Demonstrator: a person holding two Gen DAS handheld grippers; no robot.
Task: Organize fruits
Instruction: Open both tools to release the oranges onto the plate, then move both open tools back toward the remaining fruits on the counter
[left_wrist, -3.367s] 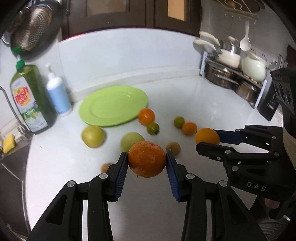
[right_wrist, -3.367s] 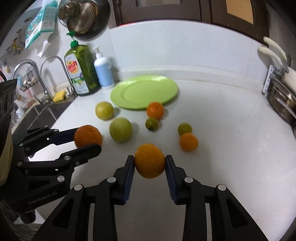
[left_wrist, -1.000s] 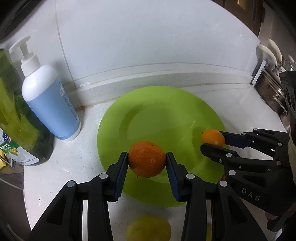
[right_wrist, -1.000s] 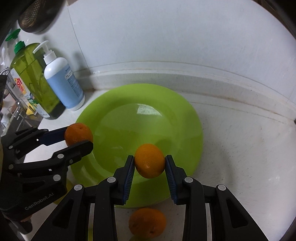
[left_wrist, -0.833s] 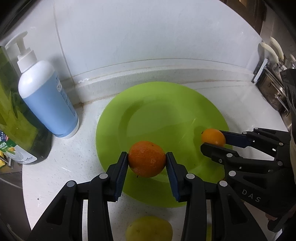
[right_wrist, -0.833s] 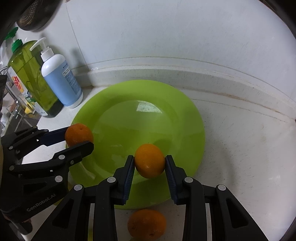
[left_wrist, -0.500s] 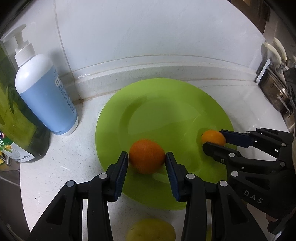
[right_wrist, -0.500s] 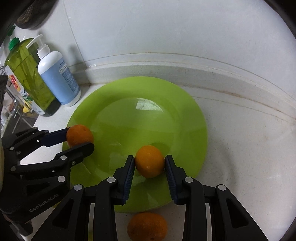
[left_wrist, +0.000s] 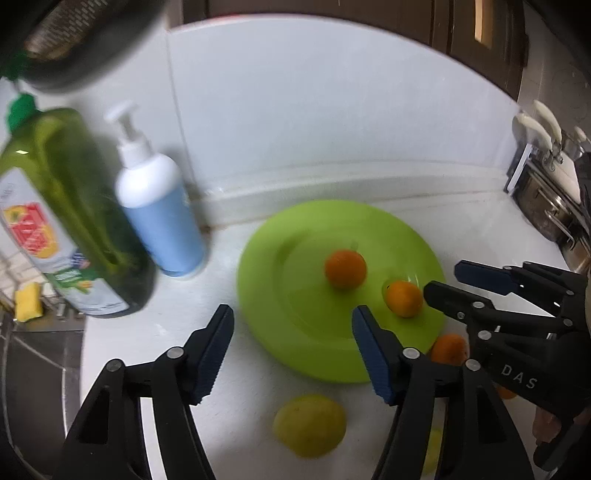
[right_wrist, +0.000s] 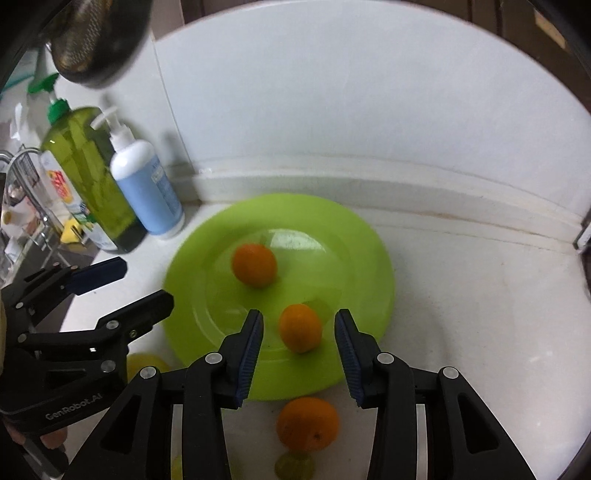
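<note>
A green plate (left_wrist: 295, 310) (right_wrist: 354, 251) lies on the white counter by the back wall. Two oranges rest on it: one near the middle (left_wrist: 345, 268) (right_wrist: 254, 265), one nearer the front right (left_wrist: 403, 298) (right_wrist: 300, 328). My left gripper (left_wrist: 291, 350) is open and empty, pulled back off the plate's left front edge. My right gripper (right_wrist: 299, 347) is open, its fingers apart on either side of the front orange without touching it. Another orange (right_wrist: 307, 424) (left_wrist: 448, 350) lies on the counter just in front of the plate.
A blue pump bottle (left_wrist: 159, 218) (right_wrist: 146, 192) and a green dish soap bottle (left_wrist: 70, 229) (right_wrist: 92, 177) stand left of the plate. A yellow-green fruit (left_wrist: 309, 425) and a small green fruit (right_wrist: 293, 466) lie in front. Pots (left_wrist: 546, 206) stand at the right, a sink at the left.
Both grippers opened and let go of their oranges, which now rest on the plate. Both grippers drew back and up from the plate.
</note>
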